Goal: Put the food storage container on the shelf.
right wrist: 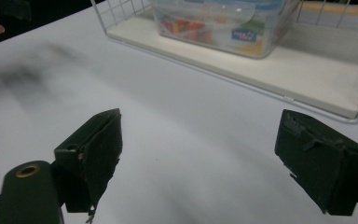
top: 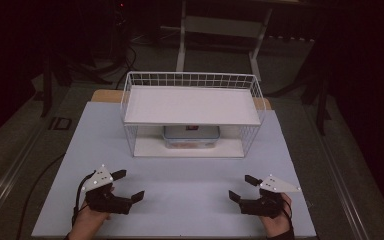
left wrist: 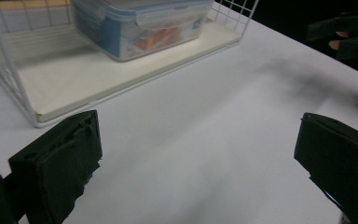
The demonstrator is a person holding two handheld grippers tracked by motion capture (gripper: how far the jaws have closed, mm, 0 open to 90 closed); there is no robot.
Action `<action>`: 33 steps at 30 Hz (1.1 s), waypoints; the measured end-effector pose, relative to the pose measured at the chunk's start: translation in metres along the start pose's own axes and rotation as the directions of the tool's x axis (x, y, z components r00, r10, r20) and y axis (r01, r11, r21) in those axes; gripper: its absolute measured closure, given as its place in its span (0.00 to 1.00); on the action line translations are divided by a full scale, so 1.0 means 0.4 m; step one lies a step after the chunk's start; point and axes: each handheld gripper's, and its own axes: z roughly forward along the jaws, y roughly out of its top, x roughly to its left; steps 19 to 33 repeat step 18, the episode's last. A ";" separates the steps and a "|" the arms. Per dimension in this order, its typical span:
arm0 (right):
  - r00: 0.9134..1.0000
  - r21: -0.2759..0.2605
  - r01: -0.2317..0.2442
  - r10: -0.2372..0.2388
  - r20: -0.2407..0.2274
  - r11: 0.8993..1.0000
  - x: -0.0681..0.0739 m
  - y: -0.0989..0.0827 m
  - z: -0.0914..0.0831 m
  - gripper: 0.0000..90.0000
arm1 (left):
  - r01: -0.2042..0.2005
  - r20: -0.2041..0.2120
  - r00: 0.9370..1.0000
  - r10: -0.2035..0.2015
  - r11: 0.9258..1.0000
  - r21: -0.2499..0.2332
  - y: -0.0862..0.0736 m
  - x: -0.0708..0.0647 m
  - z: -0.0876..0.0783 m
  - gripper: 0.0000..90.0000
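Observation:
A white wire shelf rack (top: pixel 190 112) stands at the middle of the table. On its lower board sits a clear plastic food box with a blue lid (top: pixel 190 136) (left wrist: pixel 140 25) (right wrist: pixel 221 23), with colourful contents inside. My left gripper (top: pixel 128 185) (left wrist: pixel 196 158) rests low at the front left, open, nothing between its jaws. My right gripper (top: pixel 243 187) (right wrist: pixel 205 158) rests at the front right, also open and empty. Both point toward the rack from well short of it.
The white tabletop (top: pixel 190 170) spreads between the grippers and the rack. The rack's upper shelf (top: pixel 192 105) overhangs the box, and wire sides close off its ends. Beyond the table are a dark floor, cables and a white frame (top: pixel 220 30).

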 end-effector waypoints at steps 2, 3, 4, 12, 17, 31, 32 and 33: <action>1.000 0.003 -0.003 0.003 -0.006 1.000 0.000 0.000 0.005 0.16 | -0.008 -0.002 1.000 0.008 1.000 0.004 -0.004 0.001 0.003 0.01; 1.000 0.002 -0.010 0.010 -0.012 1.000 0.001 0.001 0.007 0.16 | -0.005 0.000 1.000 0.005 1.000 0.003 -0.005 0.001 0.004 0.01; 1.000 0.002 -0.006 0.006 -0.019 1.000 0.002 0.002 0.009 0.16 | -0.006 0.000 1.000 0.006 1.000 0.003 -0.006 0.002 0.006 0.01; 1.000 0.003 -0.005 0.005 -0.015 1.000 -0.009 -0.002 0.007 0.16 | 0.007 0.005 1.000 -0.007 1.000 -0.008 -0.011 0.004 0.010 0.01; 0.999 -0.001 -0.034 0.034 -0.015 0.999 -0.016 -0.004 0.004 0.17 | 0.018 0.006 1.000 -0.017 1.000 -0.020 -0.012 0.010 0.010 0.01; 1.000 -0.002 -0.026 0.026 -0.015 1.000 -0.016 -0.004 0.004 0.17 | 0.017 0.003 1.000 -0.017 1.000 -0.020 -0.012 0.010 0.010 0.01; 1.000 -0.002 -0.026 0.026 -0.015 1.000 -0.016 -0.004 0.004 0.17 | 0.017 0.003 1.000 -0.017 1.000 -0.020 -0.012 0.010 0.010 0.01; 1.000 -0.002 -0.026 0.026 -0.015 1.000 -0.016 -0.004 0.004 0.17 | 0.017 0.003 1.000 -0.017 1.000 -0.020 -0.012 0.010 0.010 0.01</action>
